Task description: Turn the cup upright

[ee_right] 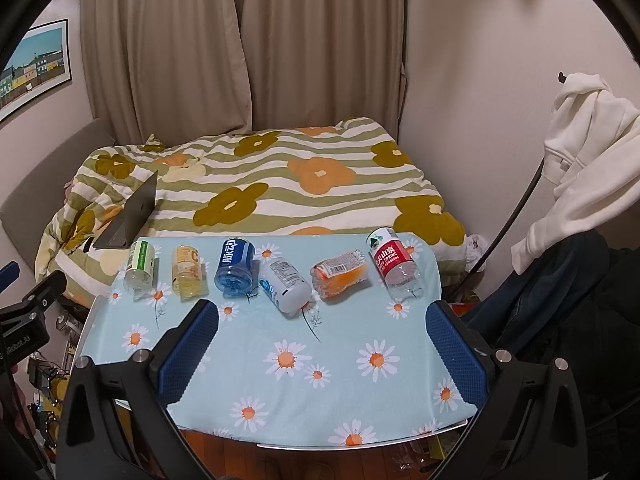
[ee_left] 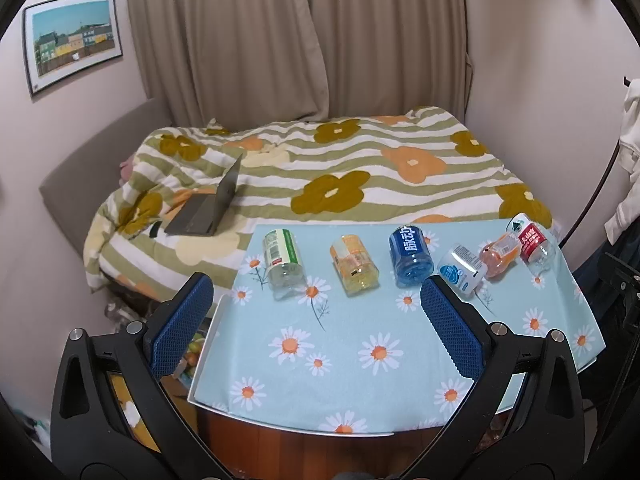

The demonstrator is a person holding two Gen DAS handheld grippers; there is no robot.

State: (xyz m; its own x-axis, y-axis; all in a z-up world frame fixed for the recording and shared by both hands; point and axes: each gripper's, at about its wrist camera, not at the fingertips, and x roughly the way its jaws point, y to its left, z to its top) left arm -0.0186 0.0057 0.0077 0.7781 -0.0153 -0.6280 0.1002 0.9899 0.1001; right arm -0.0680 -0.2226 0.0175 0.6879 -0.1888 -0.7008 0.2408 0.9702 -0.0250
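Several cut-bottle cups lie on their sides in a row along the far edge of the daisy-print table [ee_left: 344,360] [ee_right: 320,392]: green-label [ee_left: 282,258] [ee_right: 139,266], yellow [ee_left: 354,264] [ee_right: 187,270], blue [ee_left: 412,250] [ee_right: 235,266], white-blue [ee_left: 460,268] [ee_right: 285,284], orange [ee_left: 500,256] [ee_right: 340,274], red-label [ee_left: 534,242] [ee_right: 394,262]. My left gripper [ee_left: 316,308] is open and empty, above the table's near left. My right gripper [ee_right: 322,324] is open and empty, above the table's near middle.
A bed with a flowered quilt [ee_left: 340,168] lies behind the table, with an open laptop [ee_left: 212,208] on it. Curtains [ee_left: 296,40] hang at the back. White clothing [ee_right: 588,160] hangs at the right. Clutter sits on the floor left of the table.
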